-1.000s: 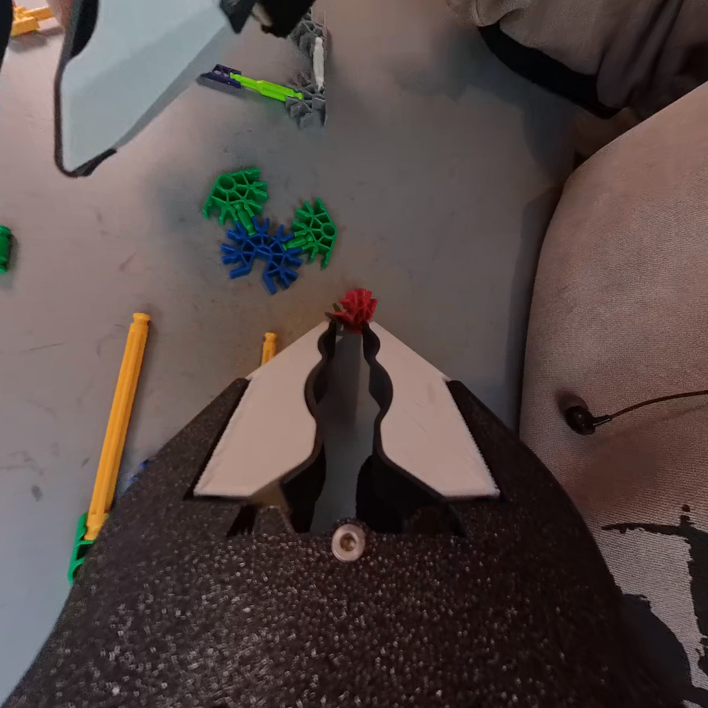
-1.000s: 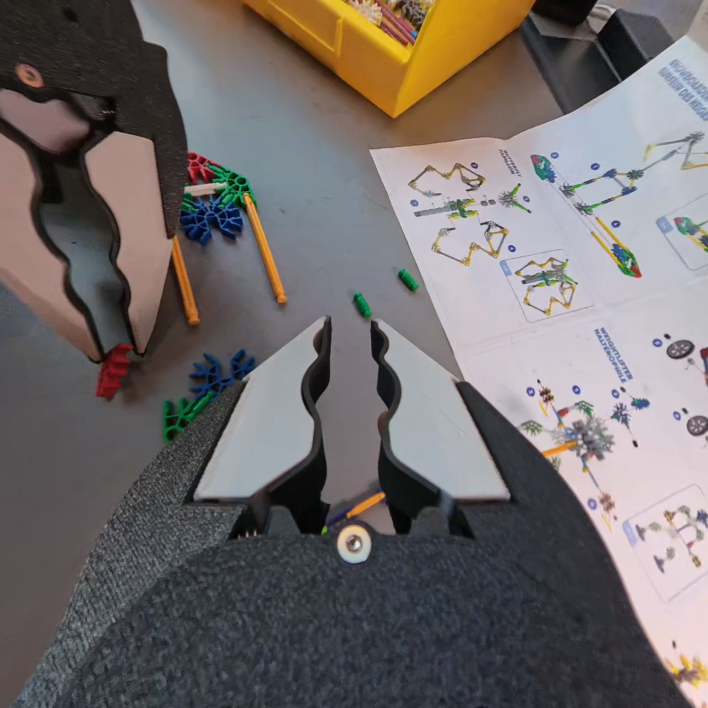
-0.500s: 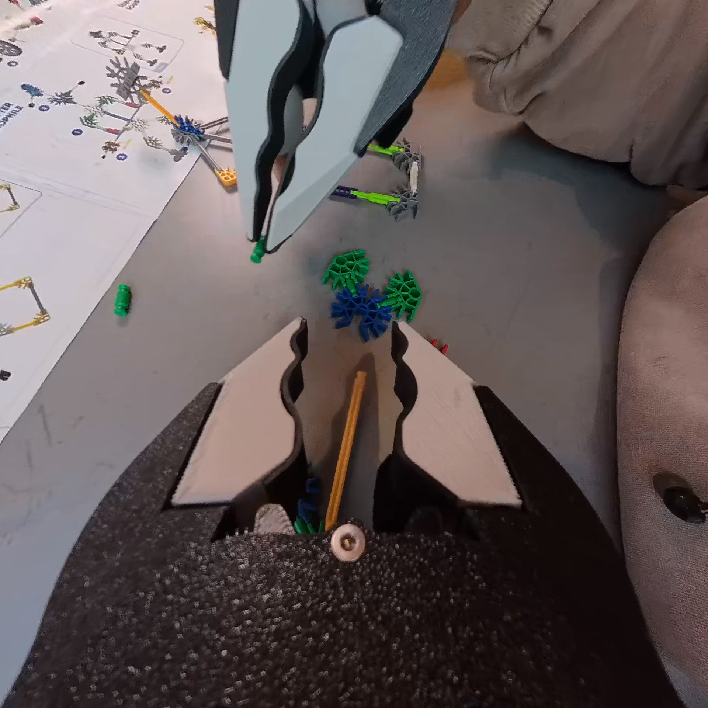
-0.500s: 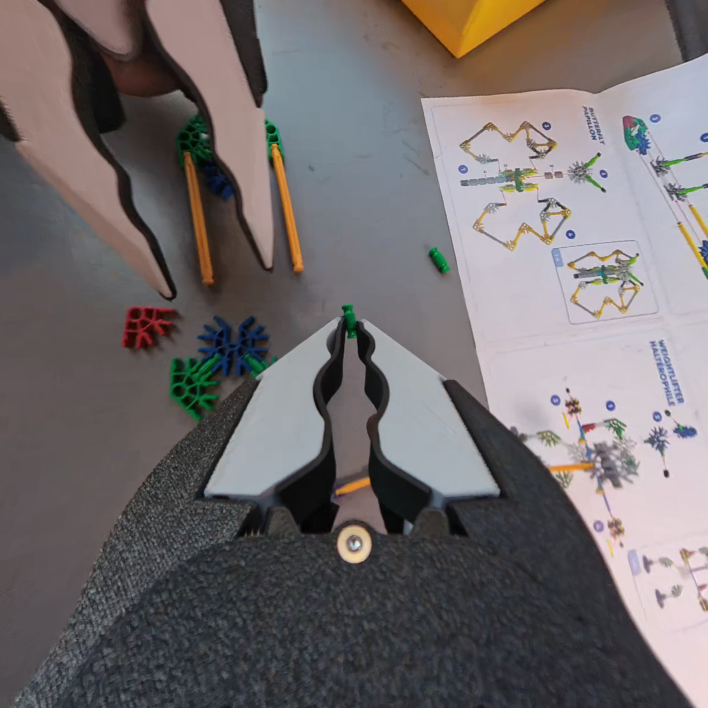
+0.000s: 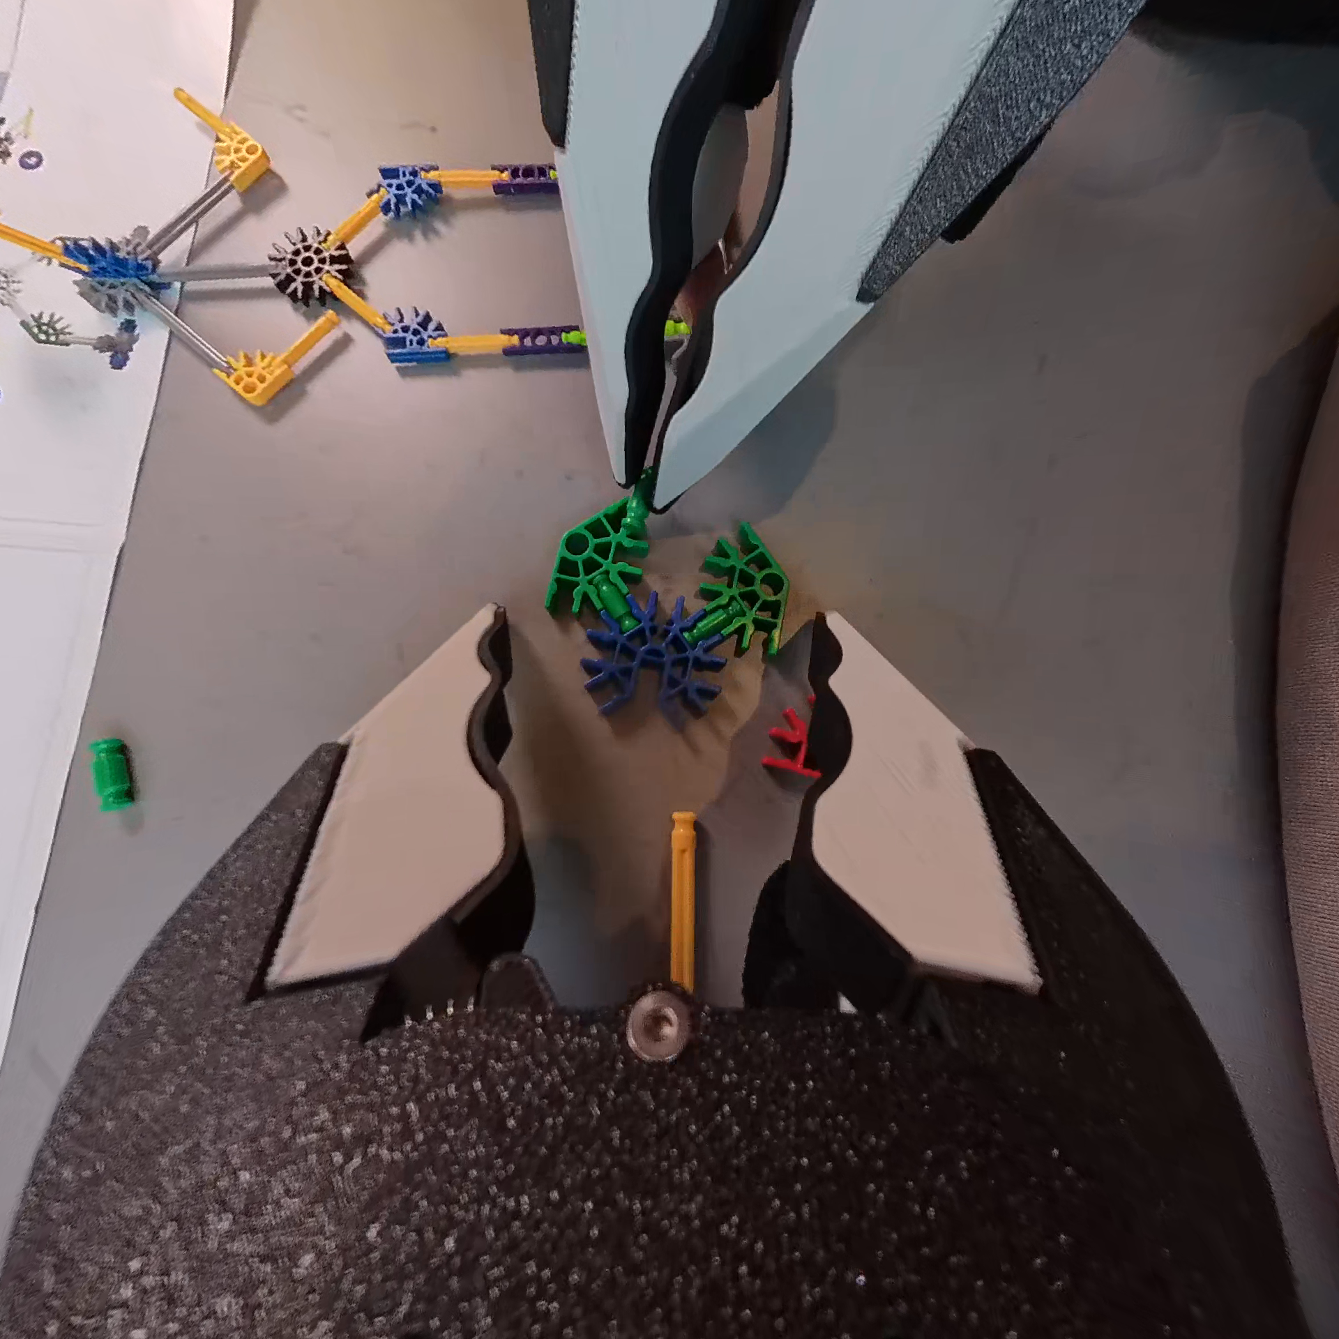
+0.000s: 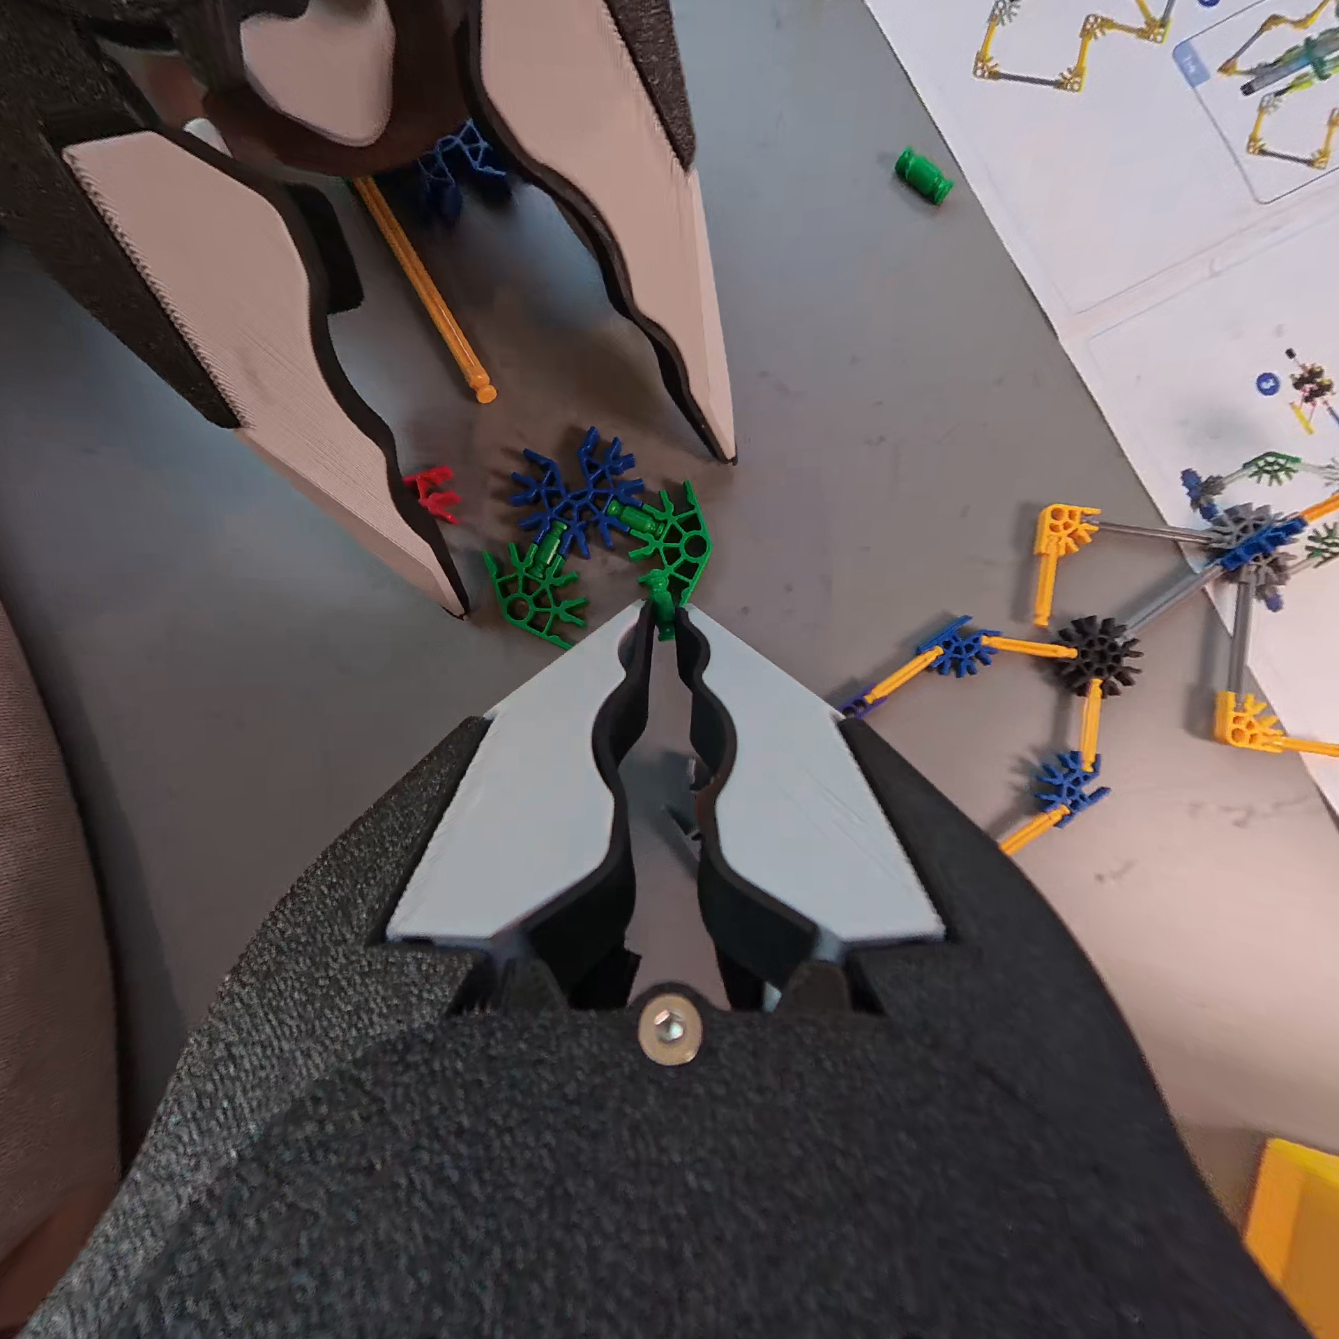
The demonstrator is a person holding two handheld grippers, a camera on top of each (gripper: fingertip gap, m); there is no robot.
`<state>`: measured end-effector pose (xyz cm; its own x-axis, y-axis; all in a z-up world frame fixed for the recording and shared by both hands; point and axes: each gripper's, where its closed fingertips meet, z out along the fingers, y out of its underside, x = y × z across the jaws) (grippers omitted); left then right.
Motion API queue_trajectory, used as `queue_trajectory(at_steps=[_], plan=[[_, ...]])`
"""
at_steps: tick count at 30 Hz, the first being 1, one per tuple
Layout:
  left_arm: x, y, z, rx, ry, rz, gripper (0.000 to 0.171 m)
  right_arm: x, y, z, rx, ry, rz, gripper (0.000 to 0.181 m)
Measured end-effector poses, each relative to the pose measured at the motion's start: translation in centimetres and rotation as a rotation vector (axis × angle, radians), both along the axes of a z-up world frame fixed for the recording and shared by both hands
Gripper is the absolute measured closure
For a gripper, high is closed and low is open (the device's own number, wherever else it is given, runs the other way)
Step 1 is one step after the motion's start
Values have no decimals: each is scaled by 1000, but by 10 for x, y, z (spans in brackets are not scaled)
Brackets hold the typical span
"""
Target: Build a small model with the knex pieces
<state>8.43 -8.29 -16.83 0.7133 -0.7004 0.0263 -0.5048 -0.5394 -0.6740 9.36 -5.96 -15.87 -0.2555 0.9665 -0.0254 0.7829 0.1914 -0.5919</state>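
Observation:
My right gripper [image 6: 661, 608] is shut on a small green rod [image 6: 661, 612] and holds its free end against a slot of a green connector [image 6: 677, 540]. That connector and a second green connector [image 6: 536, 594] are joined by short green rods to a blue snowflake connector [image 6: 572, 493] flat on the grey table. In the left wrist view the right gripper [image 5: 641, 493] comes in from above with the rod [image 5: 637, 511]. My left gripper [image 5: 658, 612] is open wide and empty, its fingers on either side of the blue connector [image 5: 652, 659]. A red connector [image 5: 790, 739] lies by its right finger.
A yellow rod [image 5: 682, 898] lies between the left fingers. A loose green rod [image 5: 111, 774] lies left, near the instruction sheet [image 5: 43, 580]. A built model of yellow rods and a black hub [image 6: 1094, 656] lies right. A yellow bin [image 6: 1297, 1232] and beige fabric [image 5: 1311, 652] border the table. My left and right fingertips are right by each other.
The left gripper let go of the red connector, opened wide and moved around the blue and green assembly. The right gripper closed on a small green rod and carried it to the green connector.

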Motion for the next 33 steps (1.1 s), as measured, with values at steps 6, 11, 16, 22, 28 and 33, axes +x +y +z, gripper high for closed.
queue_trajectory(at_steps=[6,11,16,22,28,33], plan=[[0,-9,0,-17,-2,33,94,-1,2,-4,-19,-37,-56,178],[3,-18,2,-34,-35,35,100,-1,1,-5,-41,-49,-89,178],[7,-25,6,-47,-77,12,108,-2,2,-6,-53,-71,-118,178],[-8,-15,16,6,-114,69,109,-6,2,-4,-43,-63,-102,178],[-10,-12,7,-12,-85,64,109,-10,3,-3,-28,-73,-79,178],[-9,-13,3,-18,-78,58,112,-10,2,-5,-12,-99,-52,178]])
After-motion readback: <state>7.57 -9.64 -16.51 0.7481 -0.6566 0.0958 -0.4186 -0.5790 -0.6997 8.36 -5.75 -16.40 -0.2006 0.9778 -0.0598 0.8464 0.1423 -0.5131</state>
